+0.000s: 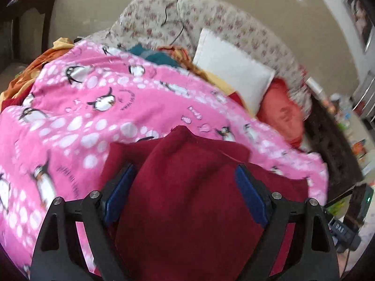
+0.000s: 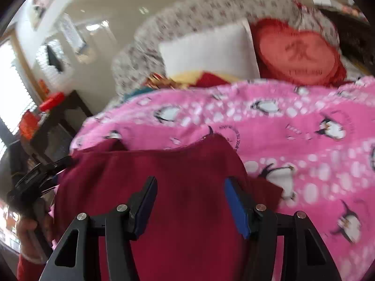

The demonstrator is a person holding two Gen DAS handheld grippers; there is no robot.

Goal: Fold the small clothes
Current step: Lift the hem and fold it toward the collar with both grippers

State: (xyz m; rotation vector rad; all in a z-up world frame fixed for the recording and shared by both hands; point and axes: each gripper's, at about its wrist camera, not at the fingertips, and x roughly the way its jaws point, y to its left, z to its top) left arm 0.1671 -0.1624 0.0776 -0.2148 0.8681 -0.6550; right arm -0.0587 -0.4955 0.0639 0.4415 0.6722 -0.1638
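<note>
A dark red garment [image 1: 182, 145] [image 2: 164, 164] lies folded on a pink penguin blanket [image 1: 93, 117] [image 2: 304, 117] spread over a bed. My left gripper [image 1: 185, 171] hovers over the garment, its blue pads [image 1: 248, 192] far apart and pressing on nothing. My right gripper [image 2: 190, 182] stands over the same garment with a moderate gap between its pads [image 2: 234, 201]; the cloth shows below and between them, not pinched. In the right wrist view the left gripper [image 2: 35, 182] shows at the garment's left edge, held by a hand [image 2: 25, 229].
Beyond the blanket lie a white pillow [image 1: 232, 70] [image 2: 206, 49], a red heart cushion [image 1: 281, 114] [image 2: 300, 53] and a floral sheet [image 1: 152, 14]. Teal and orange clothes [image 1: 152, 55] are heaped at the blanket's far edge. A dark table [image 2: 63, 110] stands beside the bed.
</note>
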